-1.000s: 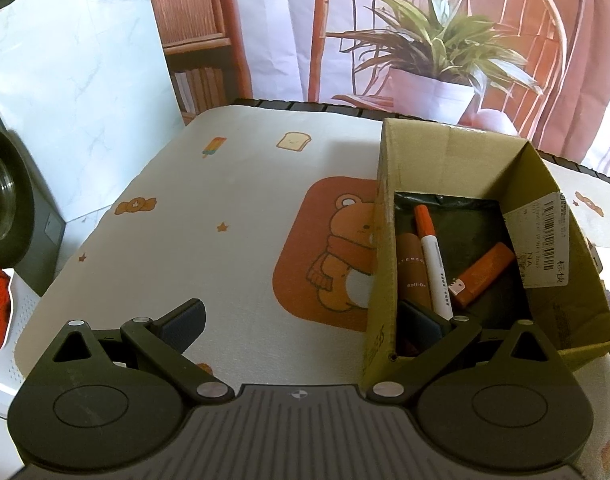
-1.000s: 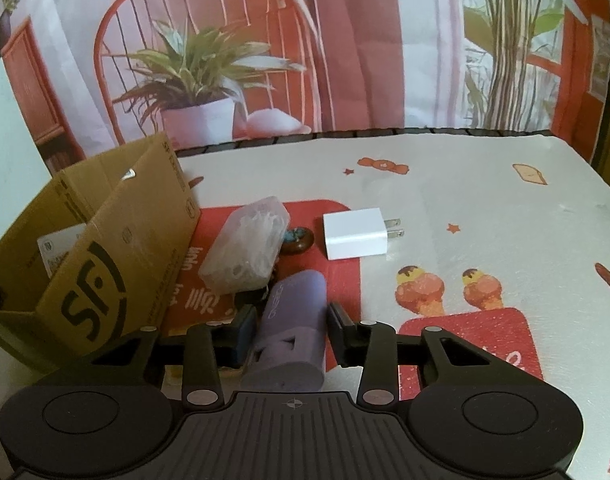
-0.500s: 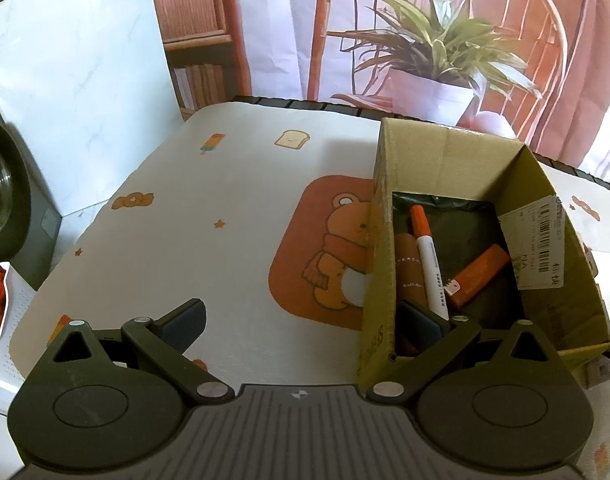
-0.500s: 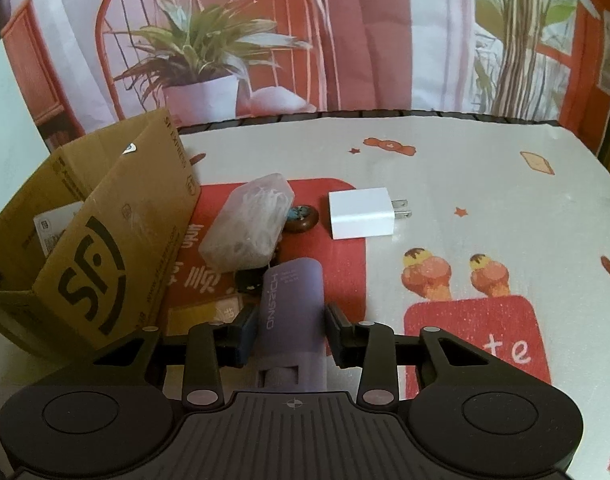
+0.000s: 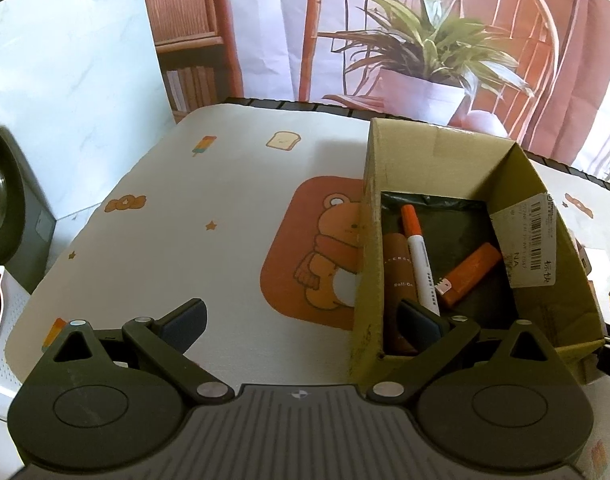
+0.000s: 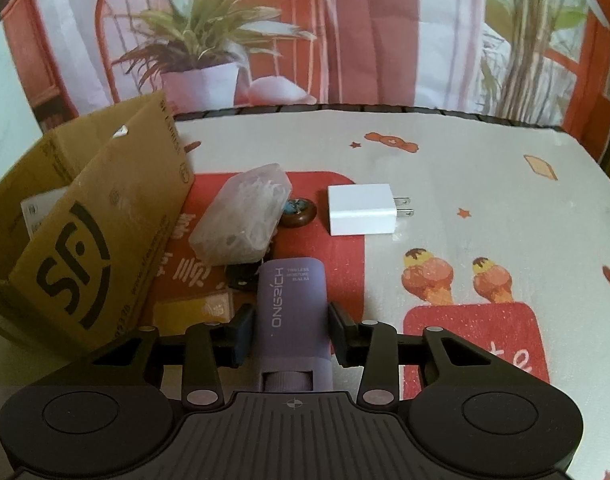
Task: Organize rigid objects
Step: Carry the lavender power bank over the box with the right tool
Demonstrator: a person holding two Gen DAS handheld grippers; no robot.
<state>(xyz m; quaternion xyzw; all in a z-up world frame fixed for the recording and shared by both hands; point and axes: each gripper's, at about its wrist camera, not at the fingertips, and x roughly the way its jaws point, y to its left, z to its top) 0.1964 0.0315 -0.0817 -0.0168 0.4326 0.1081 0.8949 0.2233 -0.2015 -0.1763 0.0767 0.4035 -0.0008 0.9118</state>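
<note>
The purple tube (image 6: 291, 312) has risen off the mat since a second ago, when it lay lower between the pads; it now sits clamped lengthwise in the right gripper (image 6: 291, 334), above the tablecloth (image 6: 445, 168), just right of the box (image 6: 105, 216). The left gripper (image 5: 301, 320) stands wide open, straddling the box's left wall.

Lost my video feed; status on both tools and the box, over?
Right tool shut on purple balm stick. Left tool open, straddling the cardboard box wall. Clear plastic case between stick and box.
</note>
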